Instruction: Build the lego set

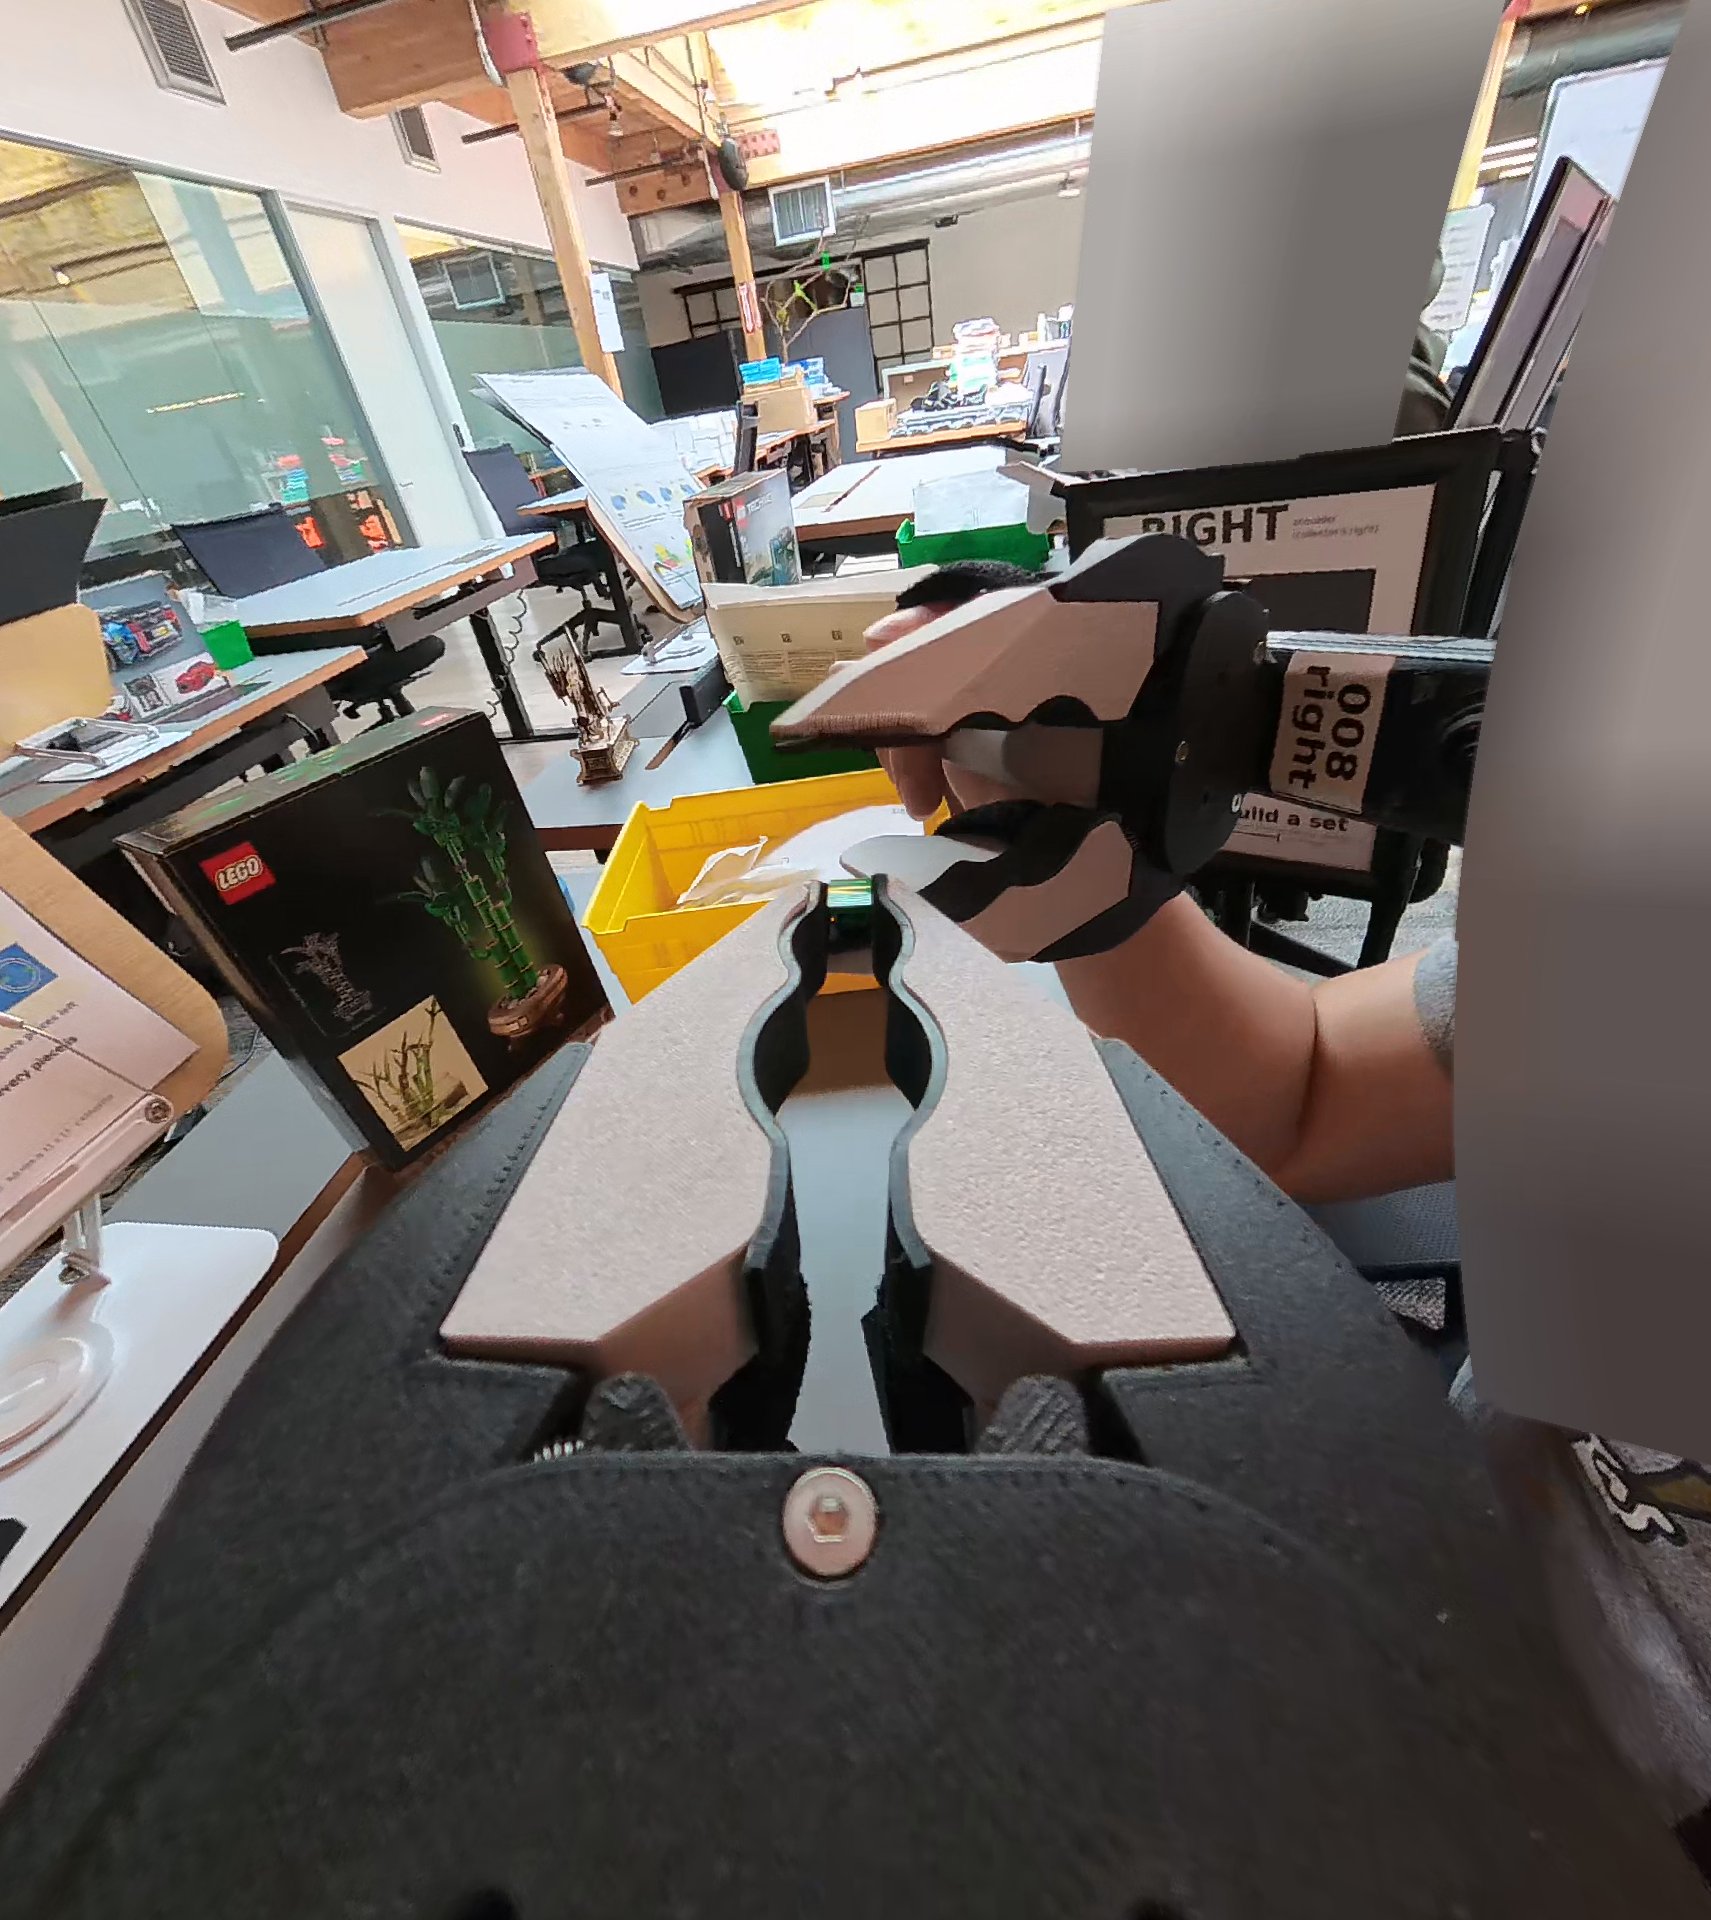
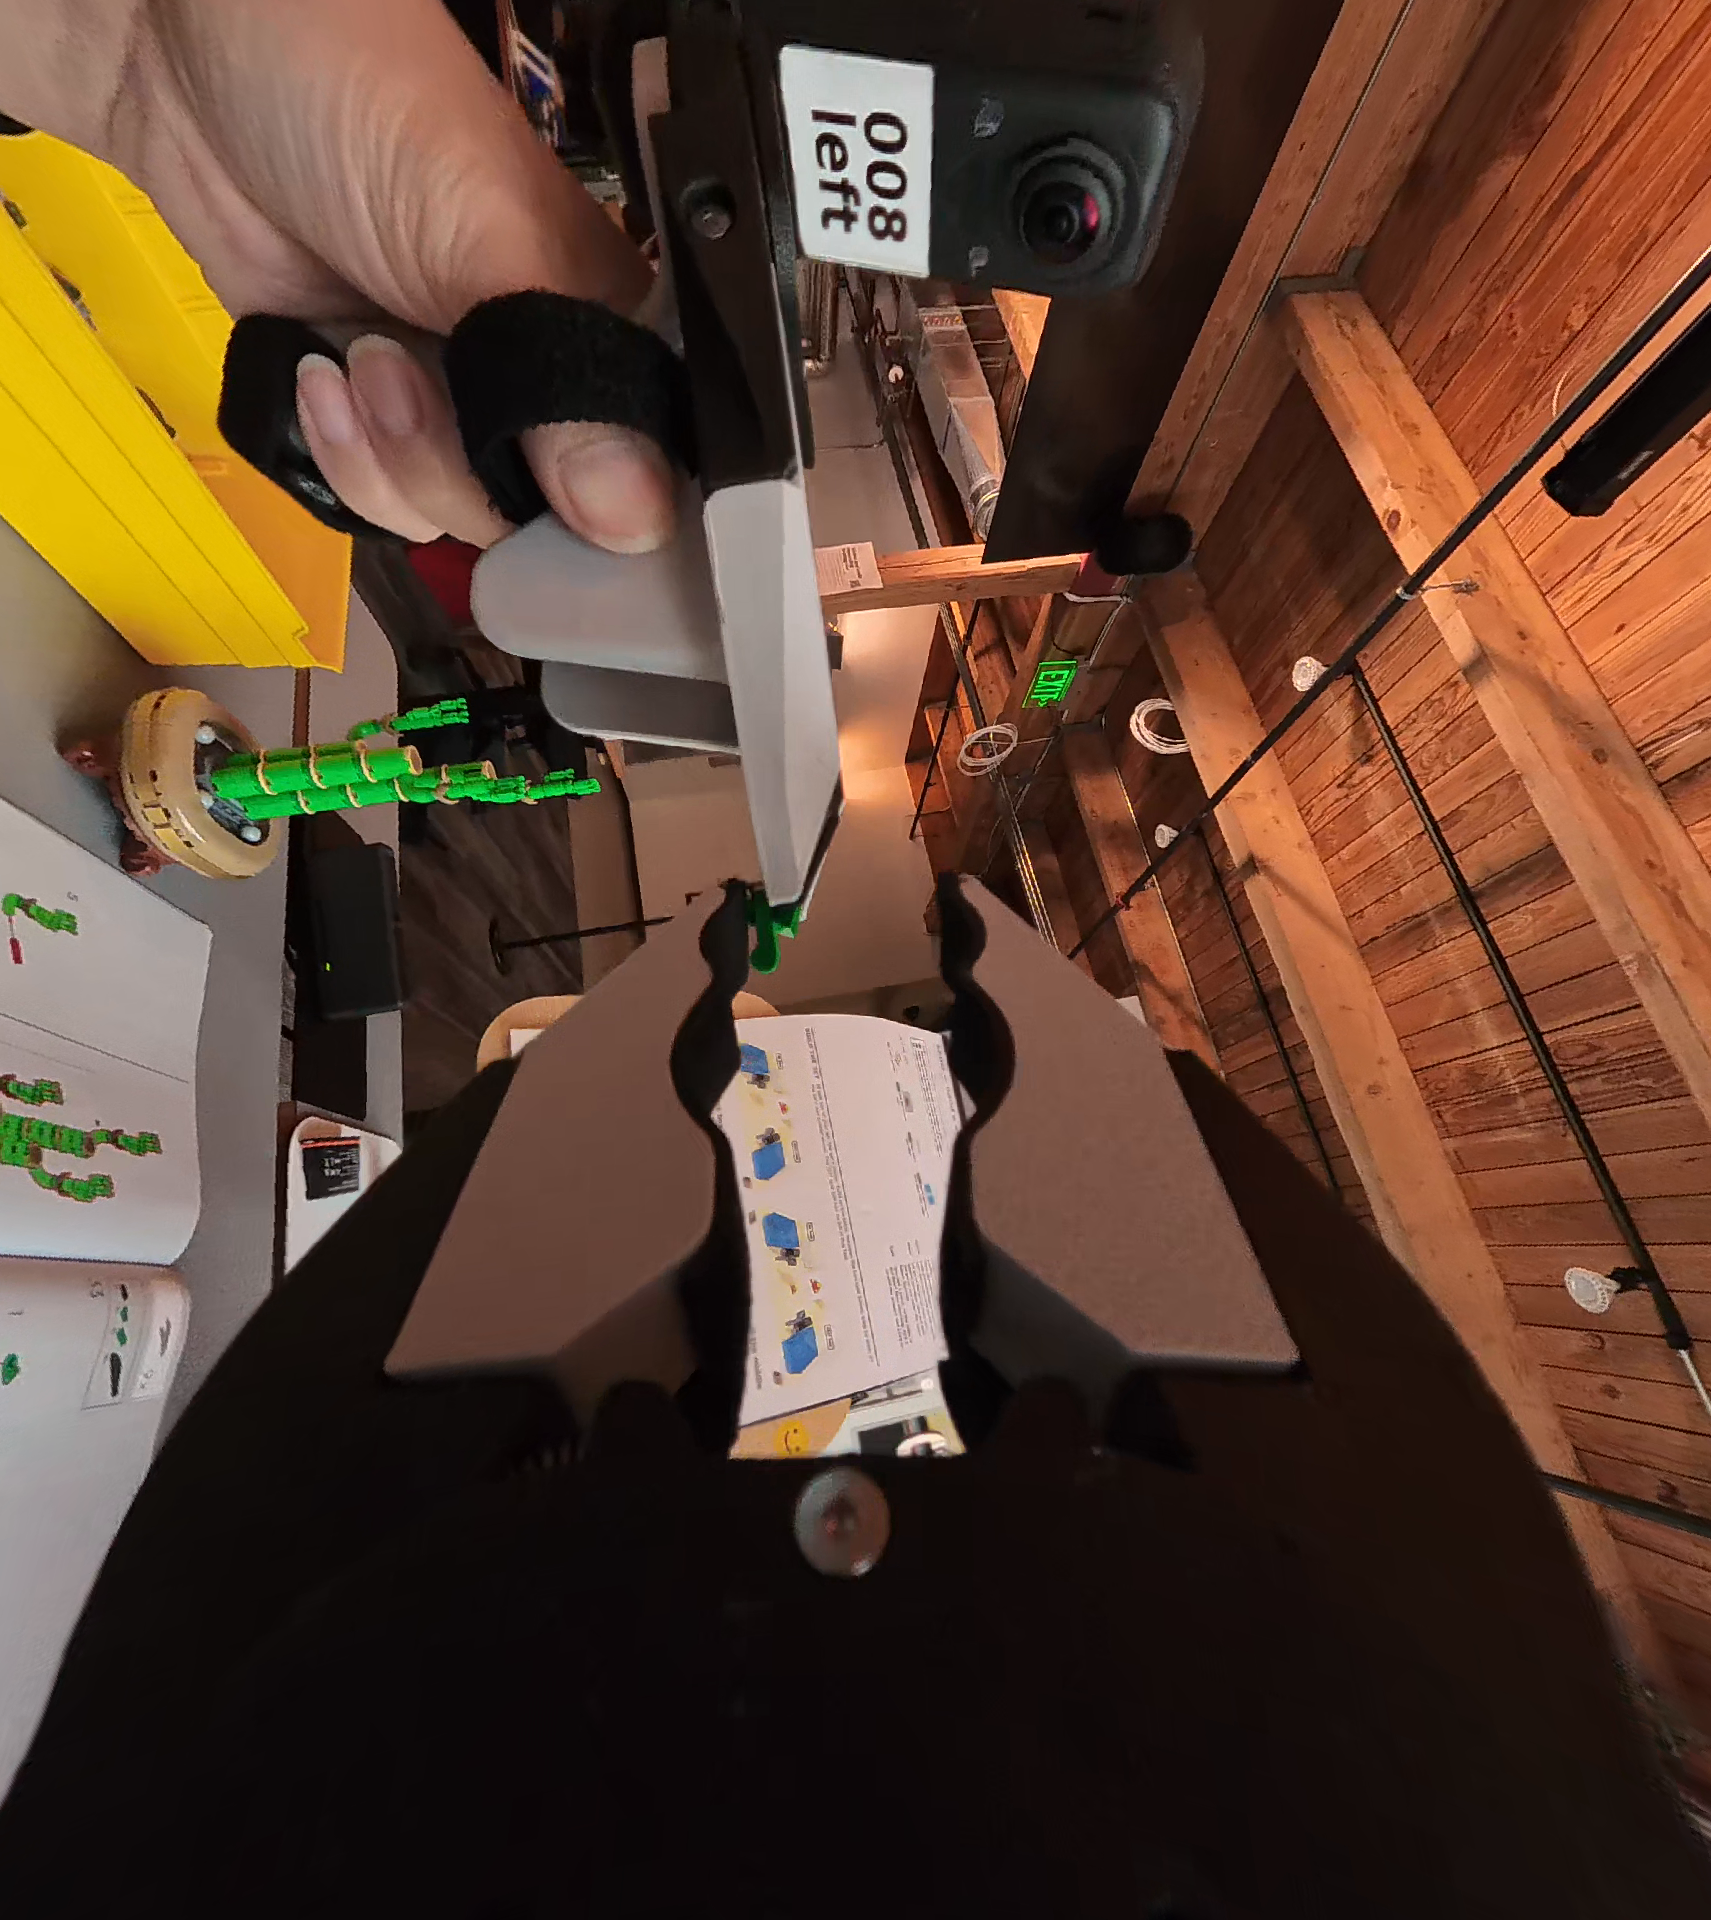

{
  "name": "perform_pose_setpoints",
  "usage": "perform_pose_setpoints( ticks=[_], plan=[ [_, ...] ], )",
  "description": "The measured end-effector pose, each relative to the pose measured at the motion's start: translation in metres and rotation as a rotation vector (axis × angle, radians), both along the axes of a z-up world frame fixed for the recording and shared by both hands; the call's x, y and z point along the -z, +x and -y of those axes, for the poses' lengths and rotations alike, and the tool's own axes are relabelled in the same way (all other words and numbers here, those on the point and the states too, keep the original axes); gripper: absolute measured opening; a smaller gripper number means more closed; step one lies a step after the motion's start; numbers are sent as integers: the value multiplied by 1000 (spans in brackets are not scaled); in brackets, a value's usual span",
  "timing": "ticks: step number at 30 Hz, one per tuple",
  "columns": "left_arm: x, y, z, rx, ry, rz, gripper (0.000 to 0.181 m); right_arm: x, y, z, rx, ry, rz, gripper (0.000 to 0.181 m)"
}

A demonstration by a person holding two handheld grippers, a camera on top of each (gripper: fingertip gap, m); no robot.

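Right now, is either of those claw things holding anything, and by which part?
Yes. The left gripper pinches a small green lego piece at its fingers' very tips. The right gripper is open, holding nothing.

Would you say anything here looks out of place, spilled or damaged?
Nothing stands out. The left gripper pinches a small green piece, the right gripper is open beside it, and the bamboo model stands whole on the table near the yellow bin.

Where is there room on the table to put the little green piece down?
Bare grey tabletop shows between the yellow bin and the bamboo model. It is crowded lower down, where the open instruction book covers the table.
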State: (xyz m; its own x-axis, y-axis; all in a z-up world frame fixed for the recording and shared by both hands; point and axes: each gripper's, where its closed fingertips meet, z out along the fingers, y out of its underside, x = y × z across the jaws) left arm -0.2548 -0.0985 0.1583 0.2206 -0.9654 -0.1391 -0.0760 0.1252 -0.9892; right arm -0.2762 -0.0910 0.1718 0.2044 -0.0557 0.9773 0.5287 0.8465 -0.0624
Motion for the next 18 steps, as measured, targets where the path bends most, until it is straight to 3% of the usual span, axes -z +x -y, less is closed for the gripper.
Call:
perform_pose_setpoints(
  ticks=[18],
  plan=[
    [1,0,-3,-40,1,-9,6,2,1,-4,75,36,39,31]
  ],
)
